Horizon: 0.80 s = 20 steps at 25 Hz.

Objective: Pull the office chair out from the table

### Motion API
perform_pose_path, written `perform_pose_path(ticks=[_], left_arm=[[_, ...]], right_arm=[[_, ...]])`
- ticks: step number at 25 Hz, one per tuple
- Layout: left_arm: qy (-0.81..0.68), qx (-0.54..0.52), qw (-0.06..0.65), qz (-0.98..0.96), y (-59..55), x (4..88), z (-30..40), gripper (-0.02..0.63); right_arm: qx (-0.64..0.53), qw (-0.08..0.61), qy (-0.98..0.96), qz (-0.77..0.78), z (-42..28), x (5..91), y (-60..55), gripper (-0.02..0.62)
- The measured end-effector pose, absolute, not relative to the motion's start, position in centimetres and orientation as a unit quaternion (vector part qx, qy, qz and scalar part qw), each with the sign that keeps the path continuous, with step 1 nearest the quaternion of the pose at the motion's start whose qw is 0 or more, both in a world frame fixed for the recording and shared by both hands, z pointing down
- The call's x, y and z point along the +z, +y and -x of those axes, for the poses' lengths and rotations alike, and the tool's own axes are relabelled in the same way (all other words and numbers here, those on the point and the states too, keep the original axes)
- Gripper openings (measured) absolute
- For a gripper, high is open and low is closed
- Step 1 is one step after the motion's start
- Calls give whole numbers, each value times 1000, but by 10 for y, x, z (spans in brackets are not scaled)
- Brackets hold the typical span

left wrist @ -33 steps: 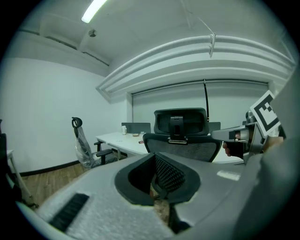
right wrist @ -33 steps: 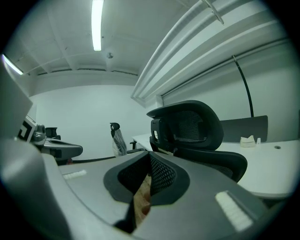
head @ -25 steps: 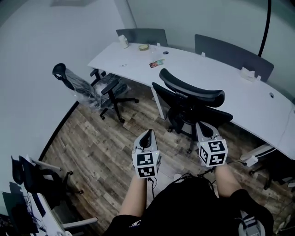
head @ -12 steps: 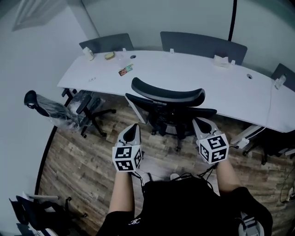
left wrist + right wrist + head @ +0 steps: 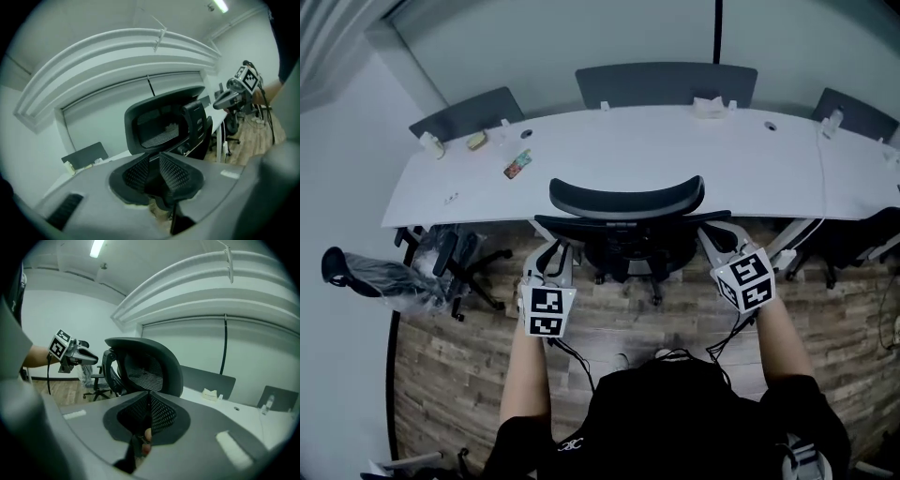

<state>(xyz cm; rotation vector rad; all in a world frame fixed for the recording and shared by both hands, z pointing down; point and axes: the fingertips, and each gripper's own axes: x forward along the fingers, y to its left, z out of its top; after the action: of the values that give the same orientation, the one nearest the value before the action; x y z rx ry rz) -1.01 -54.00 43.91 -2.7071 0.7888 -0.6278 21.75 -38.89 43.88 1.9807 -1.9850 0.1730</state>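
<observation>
The black mesh office chair (image 5: 626,201) is tucked against the curved white table (image 5: 675,155), its headrest toward me. In the head view my left gripper (image 5: 551,251) is at the left side of the chair's back. Its jaws are opening, with a narrow gap and nothing between them. My right gripper (image 5: 711,234) is at the right side of the back, shut on nothing. The left gripper view shows the headrest (image 5: 159,123) just beyond the left gripper (image 5: 154,171). In the right gripper view the headrest (image 5: 145,367) rises behind the right gripper (image 5: 149,412).
A second chair wrapped in plastic (image 5: 384,277) lies at the left on the wooden floor. Grey dividers (image 5: 666,82) stand along the table's far edge. A colourful flat item (image 5: 517,166) and a tissue box (image 5: 709,105) lie on the table. Cables run under its right end.
The view has swung to face the table squarely. Both grippers moved forward to either side of the chair's back, and the left one turned.
</observation>
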Motion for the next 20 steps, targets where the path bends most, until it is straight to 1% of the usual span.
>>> perform_pose_path(ticks=[2, 4, 5, 7, 9, 11, 13, 18, 19, 20], left_arm=[[230, -240, 150, 931, -550, 450, 6, 116], [189, -269, 183, 927, -562, 463, 2, 184], [173, -285, 208, 919, -569, 468, 1, 215], [155, -315, 269, 897, -586, 477, 1, 267], [142, -343, 319, 872, -603, 485, 0, 286], [128, -369, 351, 851, -617, 494, -2, 297], [113, -389, 370, 836, -627, 504, -2, 299], [85, -425, 391, 812, -641, 527, -1, 299], [84, -430, 395, 808, -643, 530, -2, 296], [86, -432, 401, 803, -646, 532, -3, 286]], right_arm=[[36, 179, -692, -698, -221, 435, -392, 36], [12, 204, -692, -693, -223, 436, -399, 79], [6, 227, -692, -686, -224, 441, -402, 116], [-5, 290, -687, -666, -226, 455, -407, 184], [-14, 368, -671, -643, -233, 474, -408, 247], [-19, 438, -650, -621, -241, 494, -410, 285], [-19, 476, -635, -608, -245, 508, -414, 298], [-13, 495, -616, -613, -248, 517, -426, 305], [-18, 503, -609, -614, -250, 517, -428, 301], [-27, 514, -599, -613, -253, 517, -430, 279]])
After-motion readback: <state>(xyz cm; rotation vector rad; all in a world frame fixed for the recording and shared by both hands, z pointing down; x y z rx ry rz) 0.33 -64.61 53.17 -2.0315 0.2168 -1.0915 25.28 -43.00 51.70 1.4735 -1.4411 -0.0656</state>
